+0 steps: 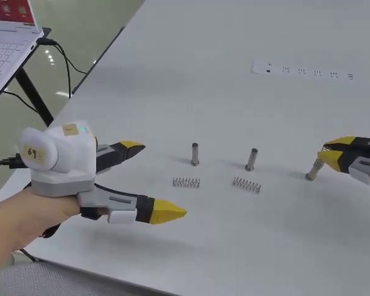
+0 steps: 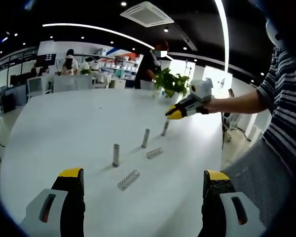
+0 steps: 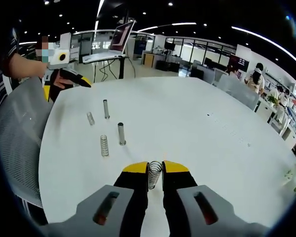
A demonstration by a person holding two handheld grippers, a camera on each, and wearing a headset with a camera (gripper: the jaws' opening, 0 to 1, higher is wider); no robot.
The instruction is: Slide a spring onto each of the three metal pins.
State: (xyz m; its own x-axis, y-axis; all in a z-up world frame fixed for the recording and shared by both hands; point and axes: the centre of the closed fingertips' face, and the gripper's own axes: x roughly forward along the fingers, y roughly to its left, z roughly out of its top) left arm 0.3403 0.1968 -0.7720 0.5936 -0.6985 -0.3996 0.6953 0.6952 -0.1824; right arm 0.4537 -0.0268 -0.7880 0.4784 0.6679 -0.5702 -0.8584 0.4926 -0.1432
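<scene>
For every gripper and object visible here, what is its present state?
Left yellow-tipped gripper: open, empty.
Right yellow-tipped gripper: shut on held coil spring.
Left metal pin: upright, bare.
Middle metal pin: upright, bare.
Right metal pin: beneath held coil spring; how far threaded, unclear.
Left loose spring: lying on white table.
Right loose spring: lying on table.
White laptop: open.

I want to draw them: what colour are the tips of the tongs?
Yellow. The left tongs show it best in the head view.
</scene>
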